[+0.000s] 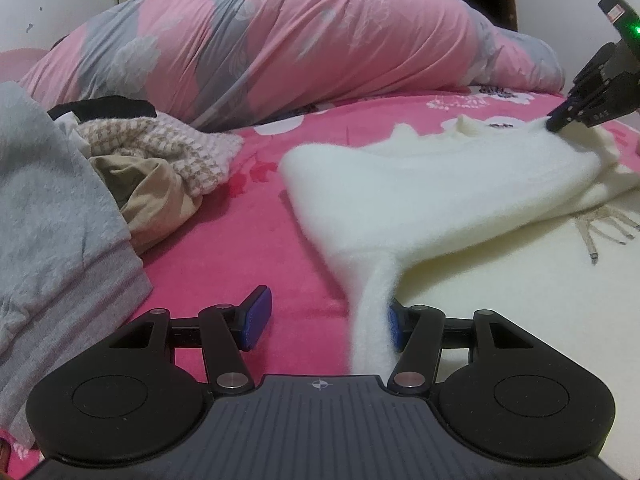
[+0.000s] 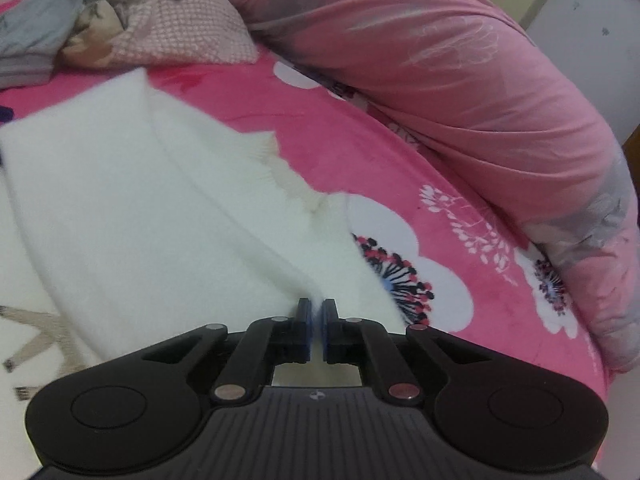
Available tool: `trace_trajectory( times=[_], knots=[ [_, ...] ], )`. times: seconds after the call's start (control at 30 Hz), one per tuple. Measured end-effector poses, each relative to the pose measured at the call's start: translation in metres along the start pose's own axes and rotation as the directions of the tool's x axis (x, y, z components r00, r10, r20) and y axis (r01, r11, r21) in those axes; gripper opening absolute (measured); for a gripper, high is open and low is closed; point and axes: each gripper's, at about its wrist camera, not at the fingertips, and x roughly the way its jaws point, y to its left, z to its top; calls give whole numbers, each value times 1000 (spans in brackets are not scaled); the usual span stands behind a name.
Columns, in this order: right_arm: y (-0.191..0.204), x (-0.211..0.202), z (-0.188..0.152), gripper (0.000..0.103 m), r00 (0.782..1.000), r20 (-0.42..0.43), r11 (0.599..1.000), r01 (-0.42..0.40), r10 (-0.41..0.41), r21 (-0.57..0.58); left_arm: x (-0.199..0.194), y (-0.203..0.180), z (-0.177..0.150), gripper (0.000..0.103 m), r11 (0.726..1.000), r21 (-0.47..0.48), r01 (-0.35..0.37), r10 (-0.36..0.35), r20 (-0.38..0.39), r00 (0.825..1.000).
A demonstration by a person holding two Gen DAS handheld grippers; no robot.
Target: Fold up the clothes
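Now the right gripper (image 2: 316, 322) pinches the white sweater (image 1: 440, 184) at its far edge. Left gripper (image 1: 324, 320) stands half open, near sleeve touching one pad, ungripped.

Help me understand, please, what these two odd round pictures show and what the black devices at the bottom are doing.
Each picture comes from a wide-angle camera on a hand-held pair of tongs, looking forward along its two fingers. A person holds one pair in each hand; no robot is involved. On the bright pink flowered bedsheet lies a fluffy white sweater, with a pile of other clothes and a rolled pink-and-grey quilt beyond it. The right tongs are pinched shut on the sweater's fabric. The left tongs stand open, sweater fabric against one pad, not gripped.
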Motion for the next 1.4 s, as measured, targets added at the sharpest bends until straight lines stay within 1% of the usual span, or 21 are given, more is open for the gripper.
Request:
trace_trajectory(
  times=[0.13, 0.17, 0.2, 0.23, 0.3, 0.4, 0.5, 0.57, 0.6, 0.67, 0.8, 0.9, 1.0, 1.07, 1.13, 1.17, 1.2, 1.27, 1.3, 1.33, 1.4],
  knots=[
    [4, 28, -17, 6, 999, -43, 999, 15, -14, 33, 3, -3, -1, 57, 1000, 11, -5, 5, -7, 1000],
    [4, 28, -19, 7, 999, -27, 998, 22, -21, 54, 3, -2, -1, 57, 1000, 8, -3, 3, -8, 1000],
    [0, 23, -20, 9, 1000, -14, 996, 22, -21, 87, 3, -1, -2, 57, 1000, 4, 0, 0, -9, 1000],
    [-7, 15, -21, 18, 1000, 2, 989, 25, -25, 143, 4, 0, -2, 57, 1000, -2, 3, -3, -12, 1000],
    [-20, -4, -23, 19, 999, 34, 966, 28, -39, 258, 4, 2, -2, 57, 1000, -15, 10, -10, -14, 1000],
    [-20, -37, -32, 18, 989, 145, 937, -83, 35, 338, 5, 4, -4, 58, 999, -35, 18, -18, -16, 1000],
    [7, -30, -62, 18, 994, 71, 939, -101, 82, 329, 6, 7, -4, 60, 998, -54, 24, -25, -20, 999],
    [20, -30, -87, 19, 991, 128, 925, -75, 29, 373, 7, 9, -4, 60, 997, -66, 30, -31, -24, 999],
    [18, -33, -88, 19, 991, 130, 906, -70, 16, 417, 6, 10, -4, 60, 997, -69, 32, -34, -27, 999],
    [15, -42, -80, 19, 992, 125, 875, -48, -15, 482, 1, 11, -2, 60, 998, -56, 31, -33, -28, 999],
    [31, -61, -61, 19, 980, 175, 882, 3, -97, 472, -25, 13, -2, 60, 998, -35, 44, -43, 10, 999],
    [44, -68, -51, 19, 970, 216, 872, -13, -107, 489, -48, 12, 2, 59, 998, -26, 54, -52, 68, 996],
    [54, -69, -44, 19, 963, 243, 864, -25, -114, 502, -68, 8, 13, 59, 997, -7, 80, -78, 171, 982],
    [58, -71, -40, 19, 960, 252, 861, -25, -121, 507, -65, -1, 25, 57, 995, 20, 94, -96, 200, 975],
    [62, -71, -38, 19, 958, 250, 856, -7, -143, 517, -53, -12, 34, 51, 994, 47, 100, -108, 207, 972],
    [62, -72, -38, 19, 956, 247, 850, 5, -158, 526, -43, -17, 37, 46, 992, 52, 116, -124, 195, 973],
    [60, -71, -40, 19, 956, 236, 841, 18, -173, 541, -29, -21, 39, 41, 990, 47, 135, -140, 156, 978],
    [53, -62, -49, 19, 966, 174, 817, 60, -193, 573, 1, -27, 33, 39, 989, 33, 141, -142, 25, 990],
    [49, -55, -56, 19, 972, 126, 802, 89, -200, 591, 14, -28, 27, 39, 989, 28, 144, -143, -39, 989],
    [46, -49, -66, 19, 975, 107, 788, 89, -193, 610, 21, -28, 20, 39, 988, 26, 152, -150, -57, 987],
    [40, -36, -87, 19, 982, 76, 758, 85, -175, 647, 20, -29, 16, 39, 986, 44, 159, -158, -39, 987]
  ],
)
